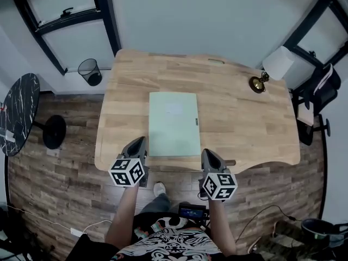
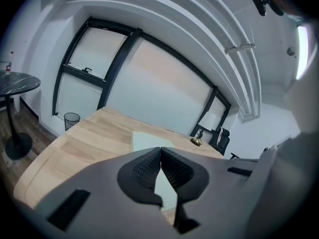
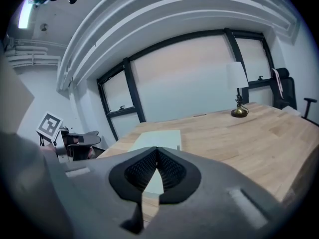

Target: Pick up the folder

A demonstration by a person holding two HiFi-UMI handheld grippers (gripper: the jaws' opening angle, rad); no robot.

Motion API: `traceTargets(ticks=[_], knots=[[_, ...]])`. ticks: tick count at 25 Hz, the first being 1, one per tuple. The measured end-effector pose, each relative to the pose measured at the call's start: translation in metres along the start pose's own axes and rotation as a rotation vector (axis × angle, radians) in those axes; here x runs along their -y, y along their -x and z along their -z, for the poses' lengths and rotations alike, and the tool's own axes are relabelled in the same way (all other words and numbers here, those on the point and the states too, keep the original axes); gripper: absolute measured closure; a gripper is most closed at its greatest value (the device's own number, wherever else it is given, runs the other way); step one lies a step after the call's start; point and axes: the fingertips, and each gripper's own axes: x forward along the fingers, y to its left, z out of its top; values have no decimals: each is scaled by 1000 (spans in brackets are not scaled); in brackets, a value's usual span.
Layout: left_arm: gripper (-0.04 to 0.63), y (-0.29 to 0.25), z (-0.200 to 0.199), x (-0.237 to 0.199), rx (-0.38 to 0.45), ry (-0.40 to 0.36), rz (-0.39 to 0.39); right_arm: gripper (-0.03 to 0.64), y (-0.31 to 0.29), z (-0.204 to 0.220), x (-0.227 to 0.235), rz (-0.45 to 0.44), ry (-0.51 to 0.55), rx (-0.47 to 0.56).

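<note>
Two grippers: left gripper (image 1: 140,141) and right gripper (image 1: 207,153), lower centre of head view, at near edge of the bench (image 1: 244,118).
left fingers (image 2: 143,171): clenched, tips touching, nothing between them.
right fingers (image 3: 142,173): clenched too, empty.
folder (image 1: 174,124): pale green, flat on bench, centre of head view, long side running away from the person. The two grippers flank its near end. No contact with either, as far as the views show.
folder in gripper views: shows just past the closed tips in both, a little up the frame.
other stuff: lamp (image 1: 273,67) upper right on bench, well apart from folder; bin (image 1: 89,71) on floor, upper left; dark round table (image 1: 19,110) far left.
step: approach, by my read. Folder not yet grasped, not lifted.
next move needs: fingers have to release wide first, since clenched they can take nothing. Folder lies flat, so an edge must be got at, probably by working a finger under the near edge or dragging it over the bench lip, then pinching.
risk: thin flat thing. Fingers may skid on the cover or shove it away, and the cover may flop open if only one layer is pinched.
</note>
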Motion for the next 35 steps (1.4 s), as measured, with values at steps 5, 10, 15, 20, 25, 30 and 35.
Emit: traceTargets(ticks=[5,10,15,20,25,30,35], knots=[[588,-21,-1,-5,-20,-3,16,612,-12,-8,11,31,-19,4],[588,-33,-1,-11,-49,-38,-18,612,-20,-11,23,46,-31,6],[588,-47,-7,-18,-47,-69,-37,612,-42,-18,23,17,6,0],[588,-61,-8,-24,-50,-59,-49,612,-58,-24,31,11,10,19],[588,-70,-4,-30,-61,-67,-69,612,-70,-18,40,3,-41,0],[586,-82,5,-40,-98,-39,-78,612,-84,-13,55,25,-51,-34],[586,-95,15,-49,-137,-26,-93,596,-106,-4,62,-10,-83,-96]])
